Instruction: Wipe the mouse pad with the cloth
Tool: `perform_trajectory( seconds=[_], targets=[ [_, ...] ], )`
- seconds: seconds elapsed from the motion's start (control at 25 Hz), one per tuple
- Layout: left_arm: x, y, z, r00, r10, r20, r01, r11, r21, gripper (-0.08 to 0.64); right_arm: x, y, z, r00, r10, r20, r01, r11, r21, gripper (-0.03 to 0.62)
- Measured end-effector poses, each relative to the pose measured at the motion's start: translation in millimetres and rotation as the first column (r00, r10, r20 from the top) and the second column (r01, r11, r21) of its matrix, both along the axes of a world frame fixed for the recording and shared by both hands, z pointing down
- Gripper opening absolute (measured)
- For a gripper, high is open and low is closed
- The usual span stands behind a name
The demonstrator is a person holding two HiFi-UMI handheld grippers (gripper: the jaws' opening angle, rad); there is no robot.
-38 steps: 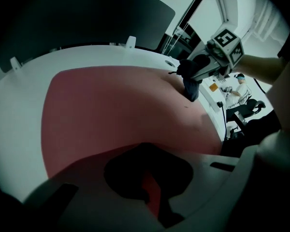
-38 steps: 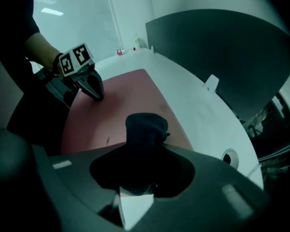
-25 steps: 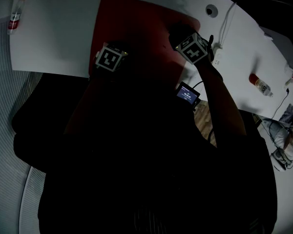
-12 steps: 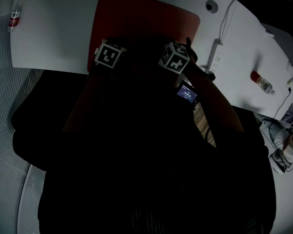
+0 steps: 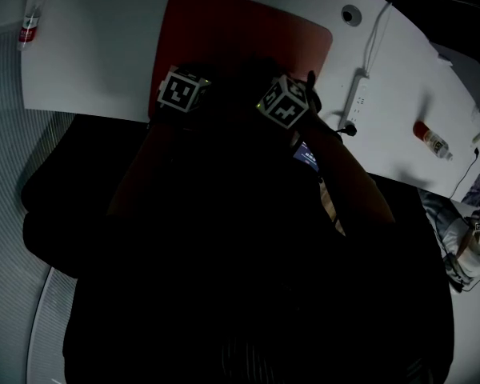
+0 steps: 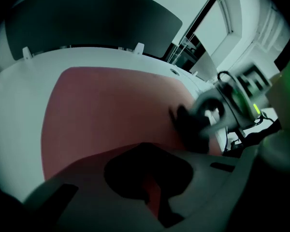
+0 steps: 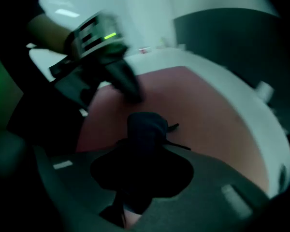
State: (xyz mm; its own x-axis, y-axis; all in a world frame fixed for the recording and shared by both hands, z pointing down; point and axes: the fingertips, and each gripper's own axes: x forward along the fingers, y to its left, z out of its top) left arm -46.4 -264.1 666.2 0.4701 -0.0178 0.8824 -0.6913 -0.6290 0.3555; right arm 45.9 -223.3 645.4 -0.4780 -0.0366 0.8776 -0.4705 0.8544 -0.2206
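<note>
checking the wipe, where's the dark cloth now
In the right gripper view, the dark bunched cloth is pinched in the right gripper, on the red mouse pad, beside the left gripper.

White table [image 5: 96,46], red pad [image 5: 240,30] lying flat with one end right up at the near edge. Power strip [image 5: 358,98] sits just off the pad's right side, its cable [image 5: 377,30] heading for the far edge. There's a bottle [image 5: 429,138] further right, and I think a second bottle [image 5: 30,22] by the left edge.
</note>
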Motion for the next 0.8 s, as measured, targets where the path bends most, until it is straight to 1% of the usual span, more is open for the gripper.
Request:
perform_trajectory(
  seconds=[0.04, 0.08, 0.12, 0.16, 0.2, 0.24, 0.28, 0.32, 0.36, 0.4, 0.44, 0.48, 0.52, 0.56, 0.6, 0.64, 0.68, 0.72, 0.76, 0.8],
  targets=[
    [0, -2, 0, 1.0, -0.005, -0.002, 0.005, 1.0, 0.001, 0.0, -30, 27, 1, 0.993, -0.114, 0.032, 0.114, 0.993, -0.016, 0.1],
    [-1, -4, 0, 1.0, -0.003, 0.002, 0.003, 1.0, 0.002, 0.0, -51, 46, 2, 0.977, -0.205, 0.06, 0.206, 0.978, -0.021, 0.1],
    [-1, -5, 0, 1.0, 0.003, 0.007, -0.003, 1.0, 0.002, 0.0, -61, 57, 3, 0.962, -0.258, 0.085, 0.261, 0.965, -0.024, 0.1],
    [-2, -4, 0, 1.0, 0.008, 0.01, -0.008, 1.0, 0.006, 0.0, -61, 59, 5, 0.957, -0.268, 0.108, 0.273, 0.961, -0.035, 0.1],
    [-2, -3, 0, 1.0, 0.012, 0.009, -0.012, 1.0, 0.009, 0.0, -51, 52, 6, 0.963, -0.241, 0.123, 0.249, 0.967, -0.048, 0.1],
    [-1, -2, 0, 1.0, 0.015, 0.008, -0.015, 1.0, 0.008, 0.0, -33, 36, 9, 0.975, -0.188, 0.12, 0.195, 0.979, -0.052, 0.1],
    [-1, -1, 1, 1.0, 0.017, 0.007, -0.017, 1.0, 0.004, 0.0, -5, 13, 10, 0.989, -0.109, 0.097, 0.114, 0.992, -0.046, 0.1],
    [-1, 0, 1, 1.0, 0.018, 0.006, -0.018, 1.0, 0.0, 0.0, 31, -15, 11, 0.998, -0.005, 0.062, 0.007, 0.999, -0.037, 0.1],
    [0, 1, 0, 1.0, 0.018, 0.006, -0.018, 1.0, 0.001, 0.0, 70, -43, 11, 0.993, 0.114, 0.026, -0.113, 0.993, -0.031, 0.101],
    [0, 1, 0, 1.0, 0.019, 0.006, -0.019, 1.0, 0.006, 0.0, 107, -66, 10, 0.974, 0.226, -0.005, -0.226, 0.974, -0.028, 0.101],
    [1, 1, -1, 1.0, 0.021, 0.008, -0.021, 1.0, 0.013, 0.0, 136, -82, 9, 0.948, 0.316, -0.031, -0.316, 0.948, -0.026, 0.103],
    [0, 1, -1, 1.0, 0.024, 0.012, -0.024, 1.0, 0.018, 0.0, 150, -88, 8, 0.928, 0.37, -0.05, -0.372, 0.928, -0.018, 0.101],
    [0, 1, 0, 1.0, 0.026, 0.014, -0.026, 0.999, 0.02, 0.0, 148, -85, 5, 0.921, 0.386, -0.063, -0.387, 0.922, -0.006, 0.101],
    [-1, 1, -1, 1.0, 0.027, 0.012, -0.027, 0.999, 0.019, 0.0, 131, -74, 2, 0.929, 0.365, -0.067, -0.365, 0.931, 0.001, 0.098],
    [-1, 0, -1, 1.0, 0.028, 0.007, -0.028, 0.999, 0.019, 0.0, 104, -57, 0, 0.947, 0.317, -0.057, -0.317, 0.948, -0.005, 0.098],
    [-2, -1, -1, 1.0, 0.03, 0.003, -0.03, 0.999, 0.017, 0.0, 70, -36, 0, 0.969, 0.245, -0.036, -0.246, 0.969, -0.018, 0.098],
    [-2, -2, 0, 1.0, 0.031, 0.0, -0.031, 0.999, 0.014, 0.0, 36, -12, 1, 0.989, 0.149, -0.015, -0.149, 0.988, -0.03, 0.098],
    [-3, -3, 1, 1.0, 0.029, -0.005, -0.028, 0.999, 0.014, 0.0, 6, 12, 3, 0.999, 0.032, -0.003, -0.032, 0.999, -0.038, 0.098],
    [-3, -5, 1, 1.0, 0.023, -0.01, -0.022, 1.0, 0.017, 0.0, -16, 34, 5, 0.996, -0.085, 0.0, 0.084, 0.996, -0.041, 0.098],
    [-2, -5, 1, 1.0, 0.018, -0.014, -0.017, 1.0, 0.019, 0.0, -28, 49, 7, 0.985, -0.171, 0.004, 0.171, 0.984, -0.044, 0.098]
  ],
)
